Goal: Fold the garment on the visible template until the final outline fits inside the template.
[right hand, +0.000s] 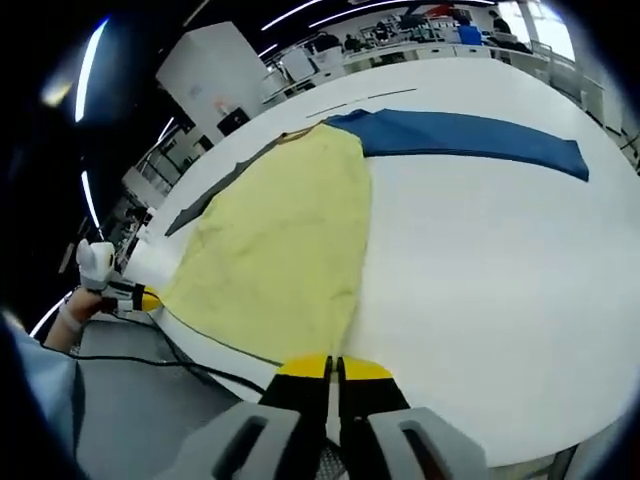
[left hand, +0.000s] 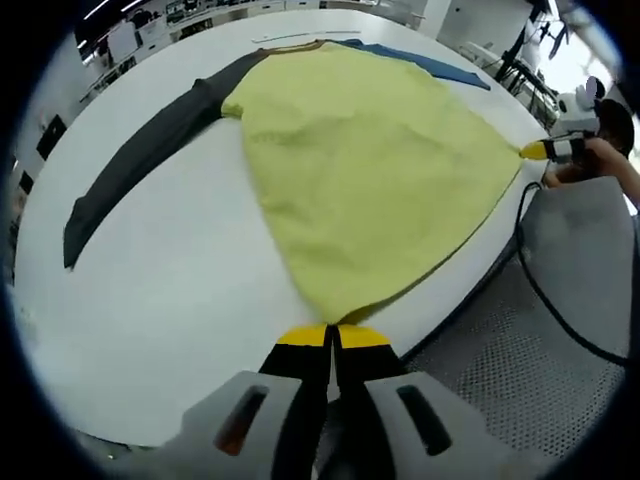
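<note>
A yellow long-sleeved garment [left hand: 370, 170] with one dark grey sleeve [left hand: 140, 160] and one blue sleeve [right hand: 470, 135] lies spread on the round white table [left hand: 150, 330]. The left gripper [left hand: 332, 335] and the right gripper [right hand: 333, 367] each pinch a hem corner at the table's near edge, jaws closed on the fabric.

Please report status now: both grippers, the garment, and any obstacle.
Left gripper shut on shirt hem corner. Right gripper shut on other corner. Shirt flat on table, sleeves spread. No obstacle seen.

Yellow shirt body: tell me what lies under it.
The yellow fabric shirt body lies spread on the white table, with a dark grey sleeve and a blue sleeve extending from it. Anything beneath the cloth, including a template, is covered.
</note>
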A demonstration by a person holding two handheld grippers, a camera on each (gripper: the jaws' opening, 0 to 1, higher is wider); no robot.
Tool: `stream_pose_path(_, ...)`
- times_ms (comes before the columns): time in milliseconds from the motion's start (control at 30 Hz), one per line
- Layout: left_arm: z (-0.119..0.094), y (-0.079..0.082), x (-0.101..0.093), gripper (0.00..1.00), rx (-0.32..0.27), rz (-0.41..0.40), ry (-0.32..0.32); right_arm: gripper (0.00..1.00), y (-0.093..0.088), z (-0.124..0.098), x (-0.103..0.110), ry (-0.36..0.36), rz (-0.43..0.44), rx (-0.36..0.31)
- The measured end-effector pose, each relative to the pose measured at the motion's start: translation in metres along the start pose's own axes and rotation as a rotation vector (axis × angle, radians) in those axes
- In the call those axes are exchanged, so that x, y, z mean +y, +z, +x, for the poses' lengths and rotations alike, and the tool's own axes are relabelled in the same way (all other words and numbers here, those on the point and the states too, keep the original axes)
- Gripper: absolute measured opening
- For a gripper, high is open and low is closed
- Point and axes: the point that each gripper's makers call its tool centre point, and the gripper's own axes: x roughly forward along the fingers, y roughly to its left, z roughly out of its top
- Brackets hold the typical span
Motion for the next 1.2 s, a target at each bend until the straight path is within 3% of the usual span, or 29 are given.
stream_pose_path(767, -0.001, 0.000, 0.004, 0.00, -0.015, -0.007, 0.018, 0.00, -0.006, 0.005, -0.003, 0.004, -0.004, 0.018)
stream_pose_path(933, -0.003, 0.000, 0.010, 0.13, -0.031, 0.007, 0.033, 0.01, -0.005, 0.003, -0.001, 0.016, -0.064, 0.017)
stream_pose_path(1100, -0.006, 0.001, 0.019, 0.37, -0.056, 0.061, 0.064, 0.18, 0.005, -0.003, 0.004, 0.041, -0.108, -0.019)
stream_pose_path(1200, -0.010, 0.011, 0.024, 0.48, -0.115, 0.068, 0.072, 0.28, 0.010, -0.004, 0.004, 0.051, -0.113, -0.044)
